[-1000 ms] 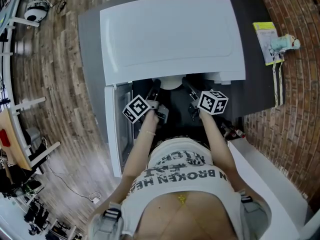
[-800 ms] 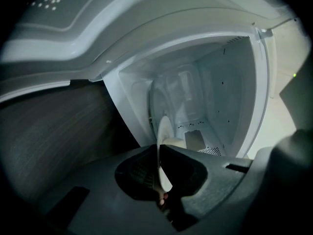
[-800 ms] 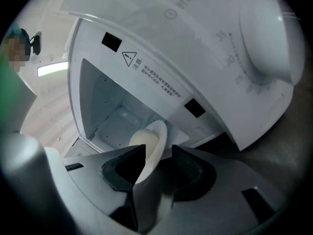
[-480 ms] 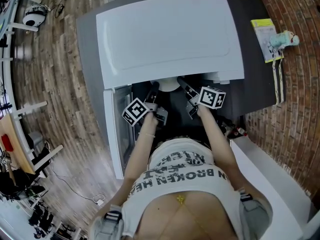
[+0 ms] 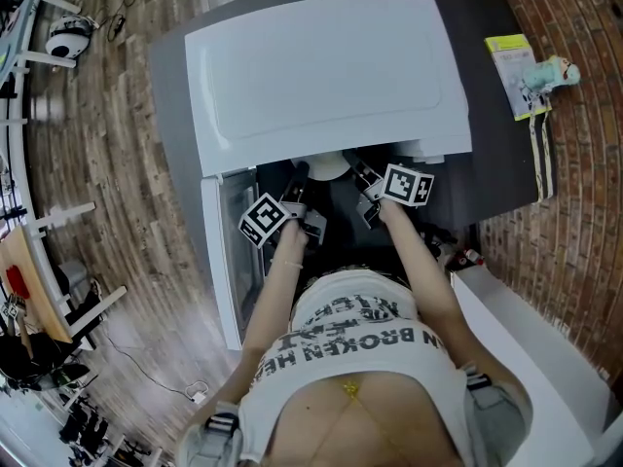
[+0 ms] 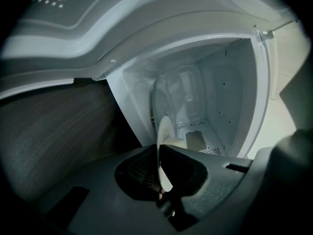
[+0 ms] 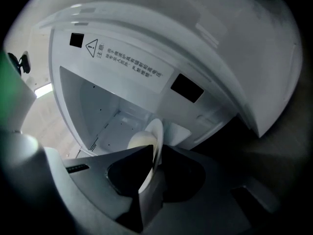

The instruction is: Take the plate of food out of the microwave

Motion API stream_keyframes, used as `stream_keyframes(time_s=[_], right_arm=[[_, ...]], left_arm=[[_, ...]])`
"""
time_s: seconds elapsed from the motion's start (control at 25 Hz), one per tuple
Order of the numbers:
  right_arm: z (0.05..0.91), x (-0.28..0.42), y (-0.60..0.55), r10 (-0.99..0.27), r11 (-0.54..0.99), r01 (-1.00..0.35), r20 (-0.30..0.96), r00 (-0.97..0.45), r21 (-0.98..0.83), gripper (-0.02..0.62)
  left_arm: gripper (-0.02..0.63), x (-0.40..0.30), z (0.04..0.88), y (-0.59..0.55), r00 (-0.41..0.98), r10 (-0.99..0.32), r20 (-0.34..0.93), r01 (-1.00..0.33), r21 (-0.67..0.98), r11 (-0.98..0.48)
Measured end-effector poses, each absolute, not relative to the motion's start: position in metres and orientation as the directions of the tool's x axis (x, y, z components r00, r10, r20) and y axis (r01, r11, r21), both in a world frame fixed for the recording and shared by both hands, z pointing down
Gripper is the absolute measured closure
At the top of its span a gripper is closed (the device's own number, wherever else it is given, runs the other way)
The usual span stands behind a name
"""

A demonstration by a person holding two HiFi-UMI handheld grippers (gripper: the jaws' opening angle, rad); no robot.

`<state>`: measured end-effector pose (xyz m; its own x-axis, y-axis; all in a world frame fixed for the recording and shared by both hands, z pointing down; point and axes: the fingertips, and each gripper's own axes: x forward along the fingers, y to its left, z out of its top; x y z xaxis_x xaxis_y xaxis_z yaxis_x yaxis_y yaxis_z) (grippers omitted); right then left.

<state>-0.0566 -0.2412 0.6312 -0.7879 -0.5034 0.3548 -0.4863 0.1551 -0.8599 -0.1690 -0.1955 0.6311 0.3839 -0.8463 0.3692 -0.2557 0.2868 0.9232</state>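
Note:
The white microwave [image 5: 321,66] stands with its door [image 5: 229,251] swung open to the left. A white plate [image 5: 331,166] sits at the mouth of the cavity, and a pale round piece of food [image 6: 178,143] lies on it. My left gripper [image 6: 159,151] is shut on the plate's left rim, seen edge-on between the jaws. At the plate's right rim [image 7: 155,136], my right gripper [image 7: 152,153] has just been closing its jaws, and they now pinch the rim. In the head view the left gripper [image 5: 300,171] and right gripper [image 5: 353,165] flank the plate.
The microwave rests on a dark counter [image 5: 496,163]. A yellow-green packet [image 5: 513,66] and a small toy figure [image 5: 553,72] lie at its right end. Brick wall runs along the right, wooden floor [image 5: 107,163] on the left, and a white ledge [image 5: 526,339] at lower right.
The right gripper's marker cube has rolled and shifted slightly left toward the plate. The left gripper has stayed where it was.

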Motion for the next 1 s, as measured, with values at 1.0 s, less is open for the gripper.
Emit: stream_keyframes(time_s=[1.0], right_arm=[[0.611,-0.053,-0.226,-0.481,0.170,-0.490,0.362,-0.799,-0.855,0.549]], left_arm=[[0.580,-0.163,0.607,-0.176,0.343,-0.882,0.322,-0.276,0.932,0.233]])
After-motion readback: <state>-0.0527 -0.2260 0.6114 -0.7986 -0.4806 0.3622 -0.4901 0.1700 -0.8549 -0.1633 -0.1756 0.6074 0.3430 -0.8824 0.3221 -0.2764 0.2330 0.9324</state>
